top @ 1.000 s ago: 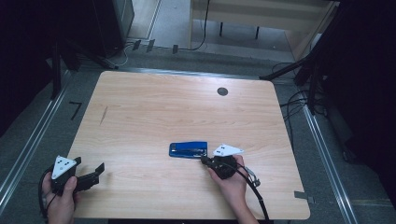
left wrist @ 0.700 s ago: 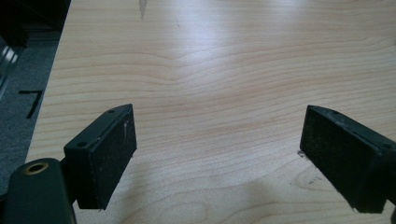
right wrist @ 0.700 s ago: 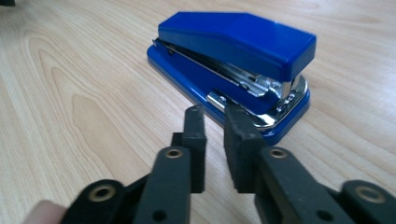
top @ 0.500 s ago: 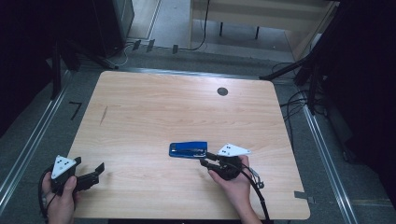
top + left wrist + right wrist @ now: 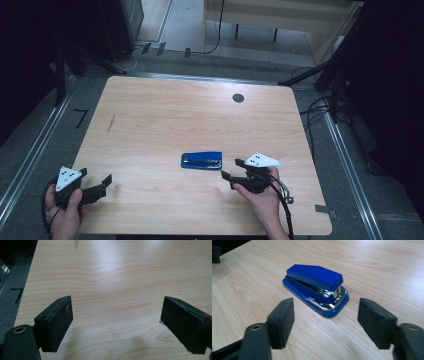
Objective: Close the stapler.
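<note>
A blue stapler (image 5: 201,160) (image 5: 317,288) lies flat on the wooden table (image 5: 190,115), near its front middle. My right gripper (image 5: 233,169) (image 5: 325,323) sits just right of the stapler and points at its hinge end. Its jaws have just been opening and stand apart, with nothing between them; the stapler rests a little beyond the pads (image 5: 375,323). At the front left corner my left gripper (image 5: 95,181) (image 5: 116,325) is open over bare wood, held in a hand.
A small dark round grommet (image 5: 238,98) is set in the table near its far right. A faint scuff mark (image 5: 111,123) shows at the left. Metal rails (image 5: 30,160) and cables (image 5: 320,107) run along the floor beside the table.
My right gripper has drawn back to the right, away from the stapler, and its jaws have spread apart. The stapler stays where it lay. The left gripper has not moved.
</note>
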Demonstrator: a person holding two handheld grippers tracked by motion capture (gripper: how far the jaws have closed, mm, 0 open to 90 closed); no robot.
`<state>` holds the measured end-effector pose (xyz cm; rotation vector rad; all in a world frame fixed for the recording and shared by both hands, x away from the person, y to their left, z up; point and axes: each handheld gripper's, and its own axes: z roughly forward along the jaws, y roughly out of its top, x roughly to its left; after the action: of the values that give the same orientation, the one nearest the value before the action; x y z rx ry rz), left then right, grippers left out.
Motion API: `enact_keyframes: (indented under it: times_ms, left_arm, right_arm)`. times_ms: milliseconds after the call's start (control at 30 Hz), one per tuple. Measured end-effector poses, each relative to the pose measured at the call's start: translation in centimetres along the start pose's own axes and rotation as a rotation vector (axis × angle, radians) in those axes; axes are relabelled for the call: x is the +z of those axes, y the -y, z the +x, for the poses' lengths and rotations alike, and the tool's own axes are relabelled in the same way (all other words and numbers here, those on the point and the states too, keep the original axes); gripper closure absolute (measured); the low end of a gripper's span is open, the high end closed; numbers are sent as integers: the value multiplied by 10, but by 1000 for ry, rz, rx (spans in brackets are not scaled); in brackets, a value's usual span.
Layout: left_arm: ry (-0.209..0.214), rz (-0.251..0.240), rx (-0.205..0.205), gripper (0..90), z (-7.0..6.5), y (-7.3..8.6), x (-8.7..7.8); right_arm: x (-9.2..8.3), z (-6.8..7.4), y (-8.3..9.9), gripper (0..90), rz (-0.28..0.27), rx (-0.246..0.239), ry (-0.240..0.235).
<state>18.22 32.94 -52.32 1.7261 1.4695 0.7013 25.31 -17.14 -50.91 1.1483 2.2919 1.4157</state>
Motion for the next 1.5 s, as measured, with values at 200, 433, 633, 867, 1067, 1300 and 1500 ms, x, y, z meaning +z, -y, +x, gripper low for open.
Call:
enact_keyframes:
  times_ms: [200, 433, 633, 867, 1067, 1300, 1500]
  left_arm:
    - [1, 0, 0, 111, 0, 0, 0]
    - [0, 2, 1, 111, 0, 0, 0]
    - [1, 2, 4, 111, 0, 0, 0]
    - [0, 2, 3, 110, 0, 0, 0]
    - [0, 3, 4, 111, 0, 0, 0]
    - [0, 0, 2, 111, 0, 0, 0]
    - [-1, 1, 3, 110, 0, 0, 0]
  right_arm:
    - [-12, -7, 2, 222, 2, 31, -13]
    - [-24, -10, 4, 183, -6, 18, 1]
    - [-32, -14, 10, 158, 9, 19, 33]
    - [-43, -23, 19, 121, -6, 28, 50]
    - [-56, -32, 26, 71, -17, 43, 82]
    - [-69, -43, 38, 50, -15, 53, 114]
    - [-84, -53, 48, 36, -23, 72, 133]
